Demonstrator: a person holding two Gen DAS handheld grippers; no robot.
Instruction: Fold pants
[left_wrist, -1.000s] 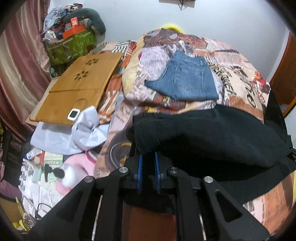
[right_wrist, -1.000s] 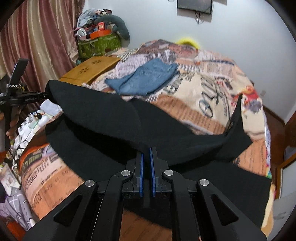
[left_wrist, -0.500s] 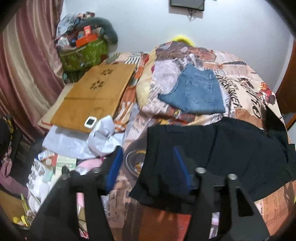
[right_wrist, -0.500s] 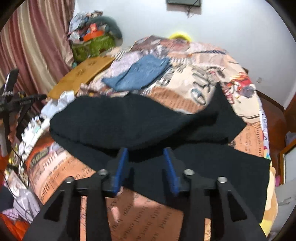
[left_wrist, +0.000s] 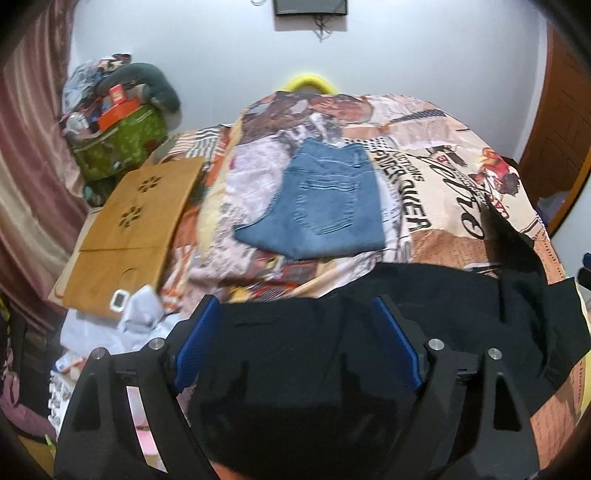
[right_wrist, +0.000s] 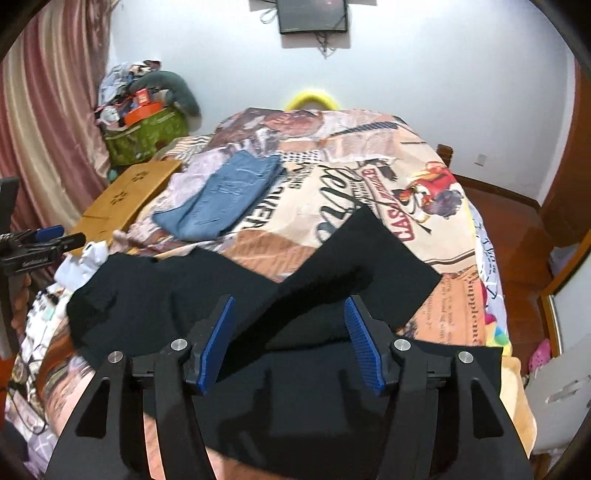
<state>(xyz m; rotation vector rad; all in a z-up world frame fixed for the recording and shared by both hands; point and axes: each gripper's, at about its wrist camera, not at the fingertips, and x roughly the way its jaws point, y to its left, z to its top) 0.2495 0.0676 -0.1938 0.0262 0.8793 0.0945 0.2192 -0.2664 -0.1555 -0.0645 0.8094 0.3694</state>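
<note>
While both my grippers hang wide and empty, the black pants (right_wrist: 236, 295) lie part-folded on the bed (right_wrist: 436, 206).

From largest to smallest: the bed fills my view, its printed cover running off toward 12 o'clock; the black pants spread across its near end from 9 to 3 o'clock, one leg doubled back over the rest and lying skewed, its corner pointing to about 1 o'clock in the right view. I judge one fold laid down, with squaring up and at least another fold left. A folded pair of blue jeans (left_wrist: 317, 206) sits apart at 12 o'clock, looking finished. The wooden board (left_wrist: 129, 229) rests at 10 o'clock. My left gripper (left_wrist: 295, 343) and right gripper (right_wrist: 291, 343) hover over the black cloth, jaws spread, gripping nothing.
</note>
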